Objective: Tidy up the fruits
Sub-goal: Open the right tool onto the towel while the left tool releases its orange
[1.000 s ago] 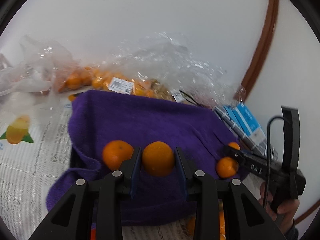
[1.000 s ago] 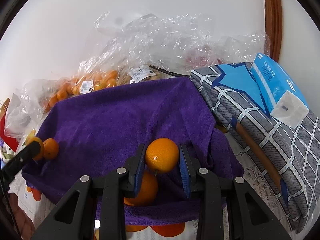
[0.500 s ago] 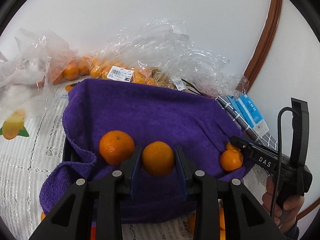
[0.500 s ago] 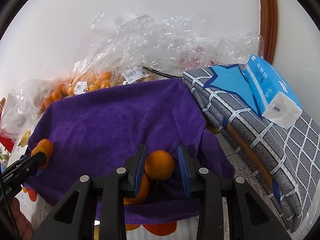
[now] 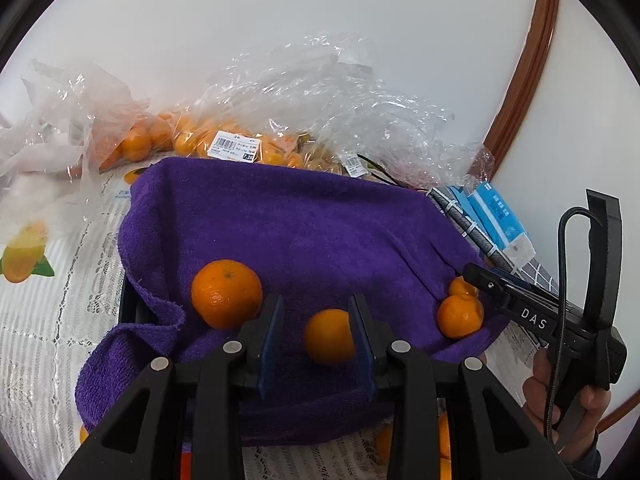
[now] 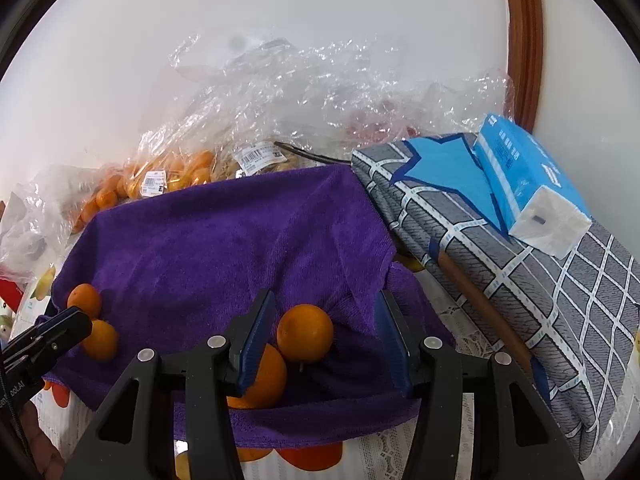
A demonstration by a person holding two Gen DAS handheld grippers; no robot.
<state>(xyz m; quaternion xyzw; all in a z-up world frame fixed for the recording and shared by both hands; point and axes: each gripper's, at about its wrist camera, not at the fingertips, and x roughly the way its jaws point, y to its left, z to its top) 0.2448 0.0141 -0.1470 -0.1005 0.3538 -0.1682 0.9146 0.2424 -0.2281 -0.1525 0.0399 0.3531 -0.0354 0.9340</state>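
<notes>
A purple towel (image 5: 304, 232) covers a dark tray; it also shows in the right wrist view (image 6: 224, 240). My left gripper (image 5: 316, 332) is open, and a small orange (image 5: 329, 336) lies on the towel between its fingers, near the right one. A bigger orange (image 5: 226, 294) lies just left of it. My right gripper (image 6: 324, 334) is open over an orange (image 6: 305, 333) that rests against another orange (image 6: 264, 376) on the towel. In the left wrist view the right gripper's tip (image 5: 484, 280) sits by two oranges (image 5: 460, 316).
Clear plastic bags of oranges (image 5: 240, 148) lie behind the towel against the white wall. A grey checked folded cloth (image 6: 520, 264) with a blue tissue pack (image 6: 528, 184) lies to the right. A lace tablecloth with fruit prints (image 5: 40, 320) covers the table.
Both grippers have opened and let go of their oranges, which now rest on the purple towel. Both had lowered towards the towel first.
</notes>
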